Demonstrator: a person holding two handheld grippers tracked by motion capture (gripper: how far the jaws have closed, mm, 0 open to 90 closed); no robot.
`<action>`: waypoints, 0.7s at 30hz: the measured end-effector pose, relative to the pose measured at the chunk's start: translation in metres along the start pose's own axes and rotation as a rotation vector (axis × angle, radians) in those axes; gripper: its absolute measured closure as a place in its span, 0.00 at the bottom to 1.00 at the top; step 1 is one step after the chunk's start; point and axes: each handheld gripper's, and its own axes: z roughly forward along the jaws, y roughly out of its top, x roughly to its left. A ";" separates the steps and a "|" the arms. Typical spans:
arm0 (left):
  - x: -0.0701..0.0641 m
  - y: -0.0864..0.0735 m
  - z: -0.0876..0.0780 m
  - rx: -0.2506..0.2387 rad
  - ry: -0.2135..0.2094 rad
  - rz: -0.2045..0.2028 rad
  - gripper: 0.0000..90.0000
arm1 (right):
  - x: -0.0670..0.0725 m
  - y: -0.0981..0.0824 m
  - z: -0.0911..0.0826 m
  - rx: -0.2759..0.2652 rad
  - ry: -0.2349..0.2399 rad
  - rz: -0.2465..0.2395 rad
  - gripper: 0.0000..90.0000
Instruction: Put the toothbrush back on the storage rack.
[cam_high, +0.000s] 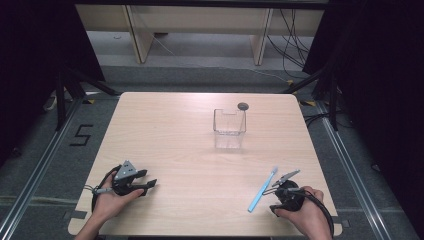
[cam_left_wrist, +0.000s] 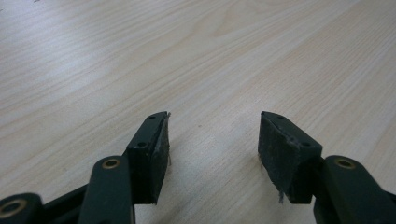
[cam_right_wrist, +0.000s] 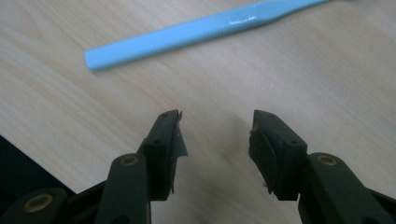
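Observation:
A light blue toothbrush (cam_high: 262, 190) lies on the wooden table (cam_high: 190, 150) near the front right, bristle end pointing away from me. In the right gripper view its handle (cam_right_wrist: 187, 32) runs across the top, just beyond the jaws. My right gripper (cam_high: 272, 200) (cam_right_wrist: 215, 135) rests right of the handle end, open, nothing between its pads. A clear plastic container (cam_high: 229, 127) stands upright at the table's middle back. My left gripper (cam_high: 148, 179) (cam_left_wrist: 214, 135) sits open at the front left over bare wood.
A small dark round object (cam_high: 243, 106) lies just behind the container. The table's front edge (cam_right_wrist: 28, 158) is close beside my right gripper. Black stands and cables flank the table on the floor.

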 end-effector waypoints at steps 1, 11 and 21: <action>0.000 0.000 0.000 0.000 0.000 0.000 0.48 | 0.000 0.000 0.000 0.000 0.000 0.000 0.59; 0.000 0.000 0.000 0.004 -0.001 0.002 0.48 | -0.002 0.015 -0.003 -0.055 -0.013 -0.025 0.61; -0.001 0.000 0.001 0.001 -0.005 -0.009 0.48 | -0.014 0.024 -0.004 -0.049 -0.038 -0.093 0.63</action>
